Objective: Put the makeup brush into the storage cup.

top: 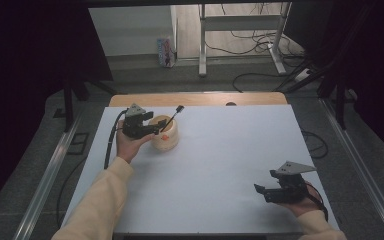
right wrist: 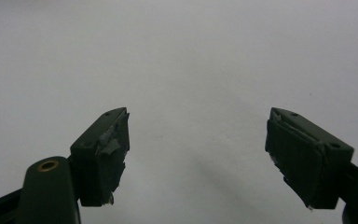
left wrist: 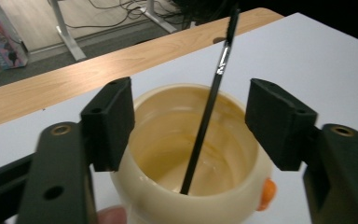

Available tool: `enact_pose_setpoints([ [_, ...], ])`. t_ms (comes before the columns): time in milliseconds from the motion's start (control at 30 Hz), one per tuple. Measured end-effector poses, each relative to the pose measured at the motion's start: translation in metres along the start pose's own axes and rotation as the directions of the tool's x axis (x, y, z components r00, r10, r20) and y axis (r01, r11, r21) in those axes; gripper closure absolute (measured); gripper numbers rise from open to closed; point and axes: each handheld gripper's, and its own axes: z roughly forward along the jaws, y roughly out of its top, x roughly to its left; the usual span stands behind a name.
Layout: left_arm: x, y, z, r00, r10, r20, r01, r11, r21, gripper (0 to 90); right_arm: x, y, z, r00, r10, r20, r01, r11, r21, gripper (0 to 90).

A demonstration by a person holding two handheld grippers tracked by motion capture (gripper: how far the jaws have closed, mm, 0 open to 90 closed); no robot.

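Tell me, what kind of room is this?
Probably a lab or workshop: loose cables lie on the floor, a bare metal stand sits behind the white table, and dark curtains hang around.

A: Left gripper?
B: Far left, forearm stretched forward — jaws spread wide.
A: Right gripper?
B: Near right, low in the hand (jaws pointing left) — also wide apart, nothing between them.

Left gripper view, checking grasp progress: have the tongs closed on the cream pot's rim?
No, the left tongs stand wide open either side of the round cream pot.
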Motion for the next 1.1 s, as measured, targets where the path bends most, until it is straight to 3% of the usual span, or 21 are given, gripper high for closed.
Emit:
enact_pose_setpoints([
  [200,-0.002,0.002,-0.008,0.9986,-0.027,0.046,0.027,0.9995,0.015,20.6,0.000,0.000,0.000,1.0000,0.000,-0.001,0.000,1.000,0.001,21.6],
  [367,-0.008,0.005,-0.017,0.9978,-0.013,0.065,0.012,0.9999,0.005,18.7,0.000,0.001,0.001,1.0000,-0.002,-0.001,0.002,1.000,0.003,21.6],
  [667,-0.015,0.008,-0.033,0.9973,0.008,0.073,-0.008,1.0000,0.005,17.0,0.001,0.001,0.000,1.0000,-0.003,-0.002,0.003,1.000,0.001,21.6],
  [1100,-0.027,-0.003,-0.053,0.9967,0.038,0.072,-0.043,0.9964,0.073,16.4,0.001,0.004,0.003,0.9999,-0.009,-0.009,0.009,1.000,0.003,21.5],
])
